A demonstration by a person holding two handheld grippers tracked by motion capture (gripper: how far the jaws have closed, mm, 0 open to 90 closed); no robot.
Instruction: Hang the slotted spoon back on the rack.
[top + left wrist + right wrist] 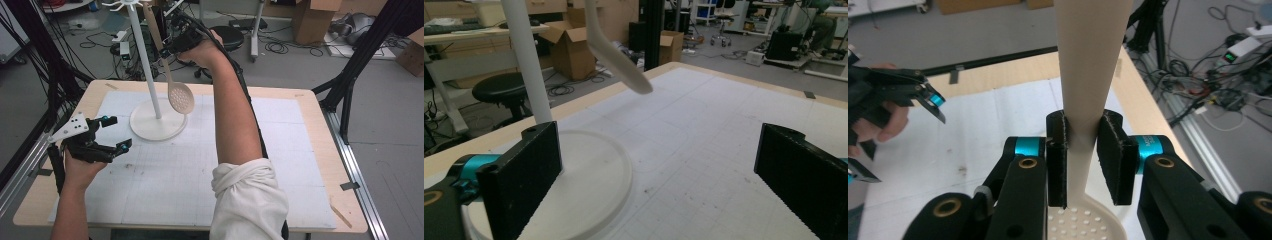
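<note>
Rolled white sleeve point(248, 200) at the bottom centre, its forearm stretched up-frame to the rack.

Right hand-held gripper point(1083, 150), upper centre in the high view, has its pads against the slotted spoon point(180, 97) handle, the bowl hanging just above the rack's round base point(145, 127); whether the handle's top is hooked is hard to make out. Left hand-held gripper point(111, 133) rests wide and empty at the desk point(310, 165) left, its forearm cut off by the bottom edge.
</note>
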